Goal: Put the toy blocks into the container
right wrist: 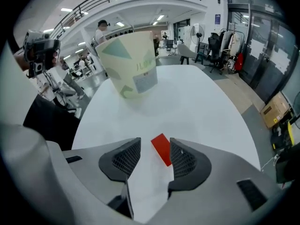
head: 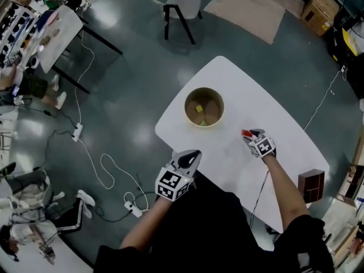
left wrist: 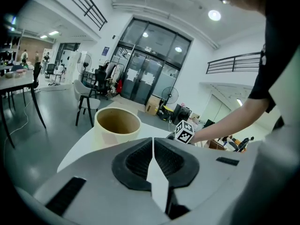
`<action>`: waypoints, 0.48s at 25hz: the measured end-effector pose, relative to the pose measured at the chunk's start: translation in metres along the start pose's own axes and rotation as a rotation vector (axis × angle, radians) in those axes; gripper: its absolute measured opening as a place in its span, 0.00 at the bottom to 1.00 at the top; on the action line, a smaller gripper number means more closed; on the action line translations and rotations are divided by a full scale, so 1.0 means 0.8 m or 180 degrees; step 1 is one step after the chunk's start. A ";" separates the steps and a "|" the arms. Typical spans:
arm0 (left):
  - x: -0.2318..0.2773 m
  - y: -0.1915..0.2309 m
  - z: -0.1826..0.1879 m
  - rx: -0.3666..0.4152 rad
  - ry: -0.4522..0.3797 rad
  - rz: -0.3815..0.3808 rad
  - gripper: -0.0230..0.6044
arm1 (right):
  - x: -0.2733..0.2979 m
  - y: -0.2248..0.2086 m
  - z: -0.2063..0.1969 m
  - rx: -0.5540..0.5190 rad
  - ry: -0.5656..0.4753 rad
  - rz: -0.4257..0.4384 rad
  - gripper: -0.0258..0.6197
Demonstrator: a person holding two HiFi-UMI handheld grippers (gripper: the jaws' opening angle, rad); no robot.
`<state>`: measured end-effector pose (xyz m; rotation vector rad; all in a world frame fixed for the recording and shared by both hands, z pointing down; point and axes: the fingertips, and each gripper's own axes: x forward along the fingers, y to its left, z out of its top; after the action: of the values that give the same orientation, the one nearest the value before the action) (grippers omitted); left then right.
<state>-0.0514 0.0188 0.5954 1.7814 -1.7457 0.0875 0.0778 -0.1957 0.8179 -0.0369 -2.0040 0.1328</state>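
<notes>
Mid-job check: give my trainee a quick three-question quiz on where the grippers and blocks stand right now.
1. True or false: the left gripper has its jaws together with nothing between them.
2. What lies on the white table between the open jaws of the right gripper? A: green block. B: red block. C: blue block.
3. Fill in: the block already lying in the container is ___ in colour.

Key: 1 true. 2 B. 3 yellow; the yellow block shows in the head view.
</notes>
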 end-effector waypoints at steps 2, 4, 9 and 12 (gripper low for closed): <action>-0.004 0.001 -0.005 -0.0054 -0.0006 -0.0013 0.06 | 0.011 -0.004 -0.004 -0.0087 0.0149 -0.0008 0.30; -0.009 0.001 -0.011 -0.0078 0.0017 -0.0043 0.06 | 0.019 -0.008 -0.004 -0.0158 0.0251 -0.0028 0.31; -0.028 -0.003 -0.041 -0.0193 0.0191 -0.0108 0.06 | 0.035 -0.007 -0.009 -0.0437 0.0482 -0.0044 0.32; -0.030 -0.005 -0.056 -0.0214 0.0251 -0.0142 0.06 | 0.042 -0.013 -0.021 -0.0508 0.0632 -0.0040 0.32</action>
<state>-0.0338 0.0605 0.6185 1.7441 -1.6339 0.0787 0.0792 -0.2016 0.8562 -0.1345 -1.8122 -0.0383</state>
